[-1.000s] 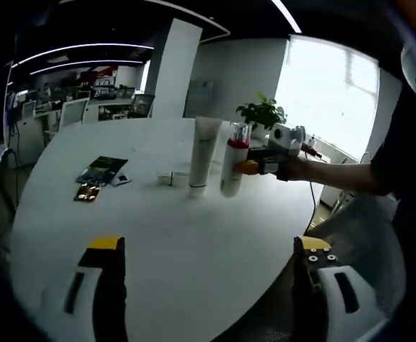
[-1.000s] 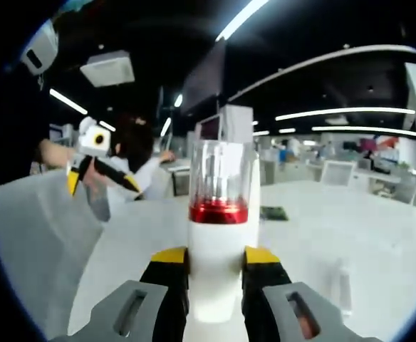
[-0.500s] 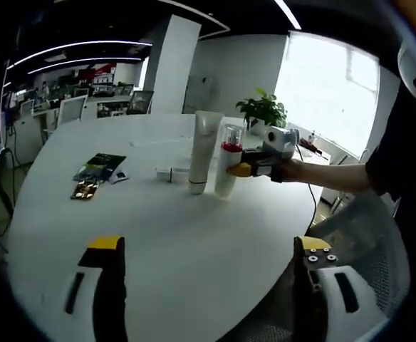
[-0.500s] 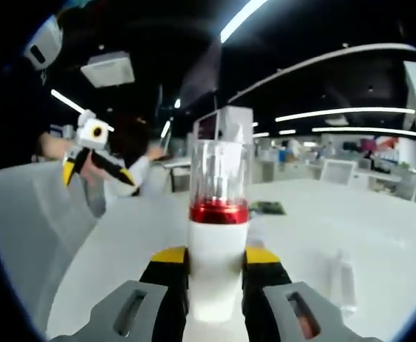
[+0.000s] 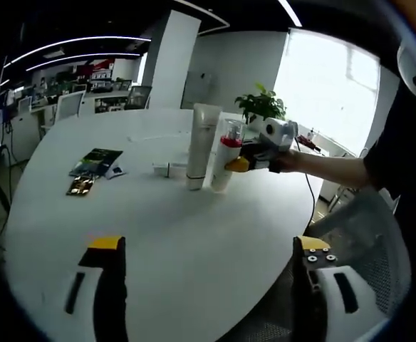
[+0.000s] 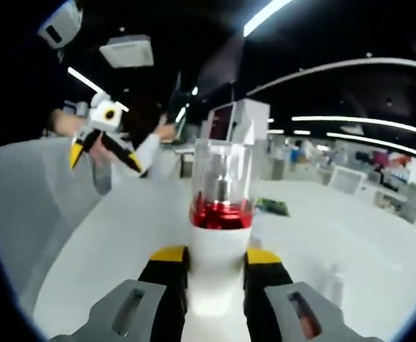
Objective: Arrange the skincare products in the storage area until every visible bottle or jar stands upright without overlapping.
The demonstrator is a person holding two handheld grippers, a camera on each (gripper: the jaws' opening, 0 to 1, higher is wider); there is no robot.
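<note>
The round white tabletop [image 5: 158, 235] spreads ahead of the left tool [image 5: 204, 274], bare across the wide stretch between that tool's jaws and the standing products. Its curved edge runs just outside the left tool's right jaw, where a grey mesh chair [image 5: 368, 235] sits past the rim. In the right gripper view the tabletop edge curves away on the left side of the right tool [image 6: 214, 262], with open surface to its right.

Two upright containers stand together ahead of the left tool. One is a tall white squeeze tube [image 5: 200, 146], cap down. Just to its right is a white pump bottle with a red metallic collar and clear cap [image 5: 224, 155], tilted slightly.

The right tool [image 5: 245, 158] is closed on the white pump bottle [image 6: 221, 242], one yellow-tipped jaw pressed on each side of its lower body. The left tool's jaws stand wide apart with nothing between them, and it also shows raised at the upper left in the right gripper view [image 6: 102, 146].

Farther left of the tube lie one dark green packet [image 5: 96, 162] and one small brown sachet [image 5: 81, 185], flat on the tabletop. One small white box [image 5: 167, 169] lies just left of the tube's base. A green potted plant [image 5: 263, 108] stands beyond the right tool.
</note>
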